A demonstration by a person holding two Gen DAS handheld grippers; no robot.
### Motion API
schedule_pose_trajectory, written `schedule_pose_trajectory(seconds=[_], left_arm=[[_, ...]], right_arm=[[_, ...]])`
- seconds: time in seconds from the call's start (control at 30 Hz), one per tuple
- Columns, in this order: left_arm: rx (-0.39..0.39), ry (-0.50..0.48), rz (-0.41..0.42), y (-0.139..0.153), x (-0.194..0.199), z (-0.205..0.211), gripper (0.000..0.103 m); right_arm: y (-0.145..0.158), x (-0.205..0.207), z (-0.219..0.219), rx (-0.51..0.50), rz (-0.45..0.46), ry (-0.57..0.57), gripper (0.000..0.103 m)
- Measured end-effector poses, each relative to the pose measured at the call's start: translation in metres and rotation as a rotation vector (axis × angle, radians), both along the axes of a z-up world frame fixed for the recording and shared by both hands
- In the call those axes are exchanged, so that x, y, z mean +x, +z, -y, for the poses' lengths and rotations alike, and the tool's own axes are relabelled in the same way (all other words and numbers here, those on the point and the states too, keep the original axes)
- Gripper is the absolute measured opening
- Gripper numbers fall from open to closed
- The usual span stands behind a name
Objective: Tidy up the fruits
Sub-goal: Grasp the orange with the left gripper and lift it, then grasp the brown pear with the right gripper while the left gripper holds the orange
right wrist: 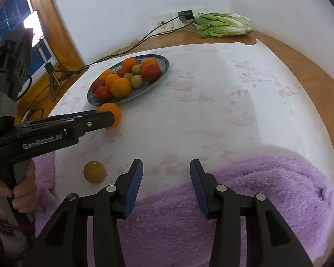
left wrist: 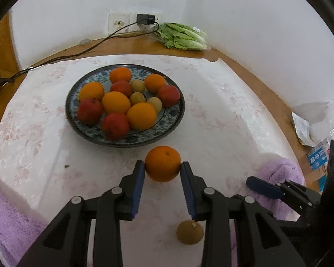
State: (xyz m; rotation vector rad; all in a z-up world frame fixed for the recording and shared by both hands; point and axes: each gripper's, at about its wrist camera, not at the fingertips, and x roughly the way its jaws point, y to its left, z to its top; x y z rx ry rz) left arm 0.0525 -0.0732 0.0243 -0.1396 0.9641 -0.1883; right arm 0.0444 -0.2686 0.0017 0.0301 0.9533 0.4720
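A blue patterned plate (left wrist: 124, 141) holds several oranges, red apples and small yellow-brown fruits; it also shows in the right wrist view (right wrist: 164, 65). My left gripper (left wrist: 162, 169) is shut on an orange (left wrist: 163, 163) just in front of the plate, also seen from the side in the right wrist view (right wrist: 114, 114). A small brown fruit (left wrist: 190, 232) lies on the cloth below the left gripper, and shows in the right wrist view (right wrist: 94, 171). My right gripper (right wrist: 166, 166) is open and empty over the cloth's near edge, right of that fruit.
A white flowered cloth (right wrist: 222, 102) covers the wooden table. A purple fluffy mat (right wrist: 245, 200) lies at the near edge. Bagged lettuce (left wrist: 182, 36) and a wall socket with a charger and cable (left wrist: 145, 19) are at the back. Paper packets (left wrist: 318, 153) lie right.
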Motion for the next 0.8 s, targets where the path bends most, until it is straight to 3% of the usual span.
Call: schedule_pose_trajectory(seconds=[0.8], left_arm=[[-0.027, 0.148, 0.048, 0.02, -0.034, -0.069, 0.034]], right_arm=[[0.018, -0.04, -0.055, 0.001, 0.016, 0.154, 0.045]])
